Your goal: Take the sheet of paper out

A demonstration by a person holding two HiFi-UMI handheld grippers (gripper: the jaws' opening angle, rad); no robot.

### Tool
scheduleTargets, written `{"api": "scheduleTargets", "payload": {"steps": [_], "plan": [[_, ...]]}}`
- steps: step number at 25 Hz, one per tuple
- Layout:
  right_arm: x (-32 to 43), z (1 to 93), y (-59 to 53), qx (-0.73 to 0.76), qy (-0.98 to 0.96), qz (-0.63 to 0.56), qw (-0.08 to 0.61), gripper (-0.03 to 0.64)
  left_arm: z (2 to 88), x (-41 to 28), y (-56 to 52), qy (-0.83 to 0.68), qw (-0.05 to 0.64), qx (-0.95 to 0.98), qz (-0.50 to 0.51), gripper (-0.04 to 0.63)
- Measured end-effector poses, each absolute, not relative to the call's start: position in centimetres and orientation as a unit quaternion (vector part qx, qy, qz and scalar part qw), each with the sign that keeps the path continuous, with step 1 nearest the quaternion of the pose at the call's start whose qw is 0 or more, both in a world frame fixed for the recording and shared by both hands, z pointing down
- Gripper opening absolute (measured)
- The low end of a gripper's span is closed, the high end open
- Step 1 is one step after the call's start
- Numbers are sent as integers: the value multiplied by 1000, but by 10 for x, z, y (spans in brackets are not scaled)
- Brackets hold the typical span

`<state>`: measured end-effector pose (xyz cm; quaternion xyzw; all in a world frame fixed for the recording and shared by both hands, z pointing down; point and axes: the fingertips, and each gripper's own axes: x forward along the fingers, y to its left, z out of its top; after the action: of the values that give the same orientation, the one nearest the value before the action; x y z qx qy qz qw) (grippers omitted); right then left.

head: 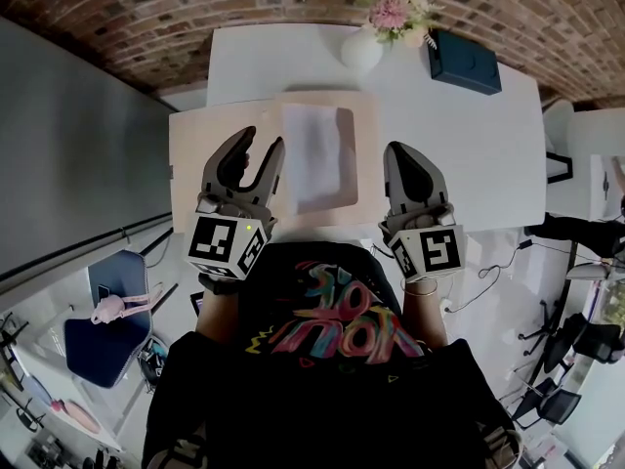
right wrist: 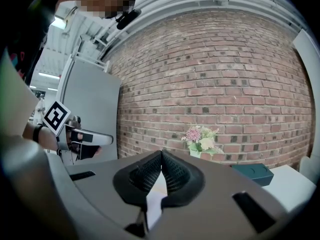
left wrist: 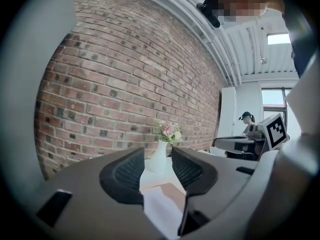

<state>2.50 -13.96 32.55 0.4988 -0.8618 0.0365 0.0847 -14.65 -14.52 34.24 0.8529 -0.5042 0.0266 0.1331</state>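
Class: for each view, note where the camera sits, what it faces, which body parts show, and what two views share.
Head view: on the head, looking steeply down at the sheet of paper; left tool, right tool and torso show.
Left gripper view: on the left tool, facing the brick wall; its parted jaws show.
Right gripper view: on the right tool, facing that wall; its closed jaws show.
Both gripper views share the flower vase.

No readable text or numbers (colourful lettering on the black shirt [head: 332,320] too distorted)
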Motion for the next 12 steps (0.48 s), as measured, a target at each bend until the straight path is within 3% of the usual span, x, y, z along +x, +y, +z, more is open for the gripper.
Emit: {"api": "scheduleTargets", "payload": {"steps": [12], "plan": [[29,338,-142,507,-856,57,88,18,395,-136,-153,-479,212,851,31,166]]}}
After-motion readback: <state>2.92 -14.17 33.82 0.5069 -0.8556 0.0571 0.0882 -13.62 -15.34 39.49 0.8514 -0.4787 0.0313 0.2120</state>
